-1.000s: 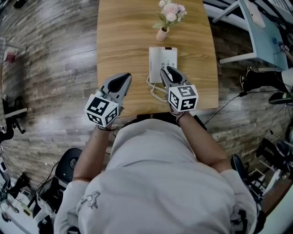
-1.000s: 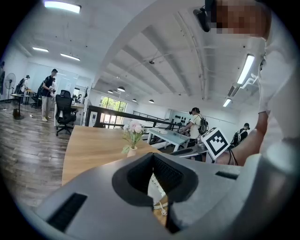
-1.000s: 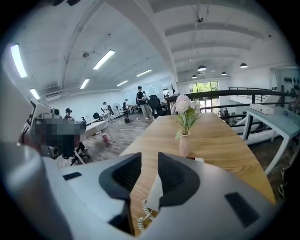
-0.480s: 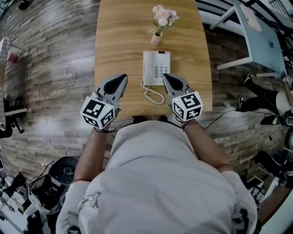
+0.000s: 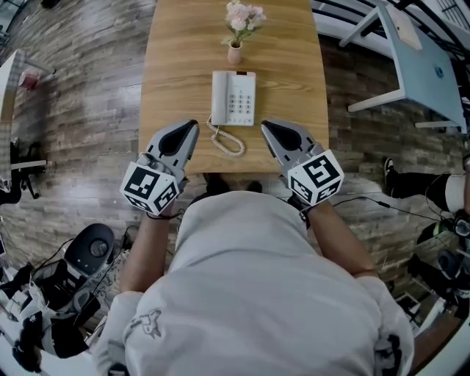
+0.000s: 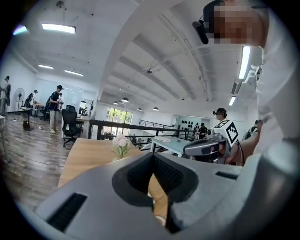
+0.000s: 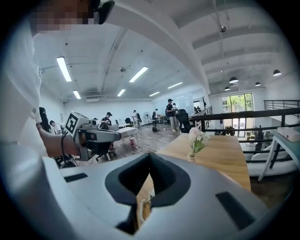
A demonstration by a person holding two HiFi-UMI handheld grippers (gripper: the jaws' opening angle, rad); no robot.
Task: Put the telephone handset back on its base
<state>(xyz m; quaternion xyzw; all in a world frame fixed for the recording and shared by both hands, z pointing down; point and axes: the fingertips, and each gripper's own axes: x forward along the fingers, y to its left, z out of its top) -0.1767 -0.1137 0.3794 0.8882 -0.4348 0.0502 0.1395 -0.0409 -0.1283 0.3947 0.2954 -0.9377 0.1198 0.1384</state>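
While we stand at the near end of the long wooden table, grey plank floor spreads to both sides of it, and a white desk stands off to the right. Our arms reach forward from our light shirt, one tool in each hand, both held above the table's near edge and well apart from each other.

Our left gripper points up the table, its marker cube nearest to us. In the left gripper view its two jaws meet at the tip with nothing between them. Our right gripper mirrors it on the other side, its own cube tilted outward. Its jaws are likewise pressed together and empty (the right gripper view shows only bare wood and a loop of cord through the hollow behind the closed tips).

Between and just beyond the two tips sits the white telephone. Its handset lies lengthwise along the left part of the base, beside the keypad, seated in place as far as we can tell. Neither tool touches it. The coiled cord curls from the phone toward the near edge. Farther up the table, just past the phone, stands a small vase with pale flowers.
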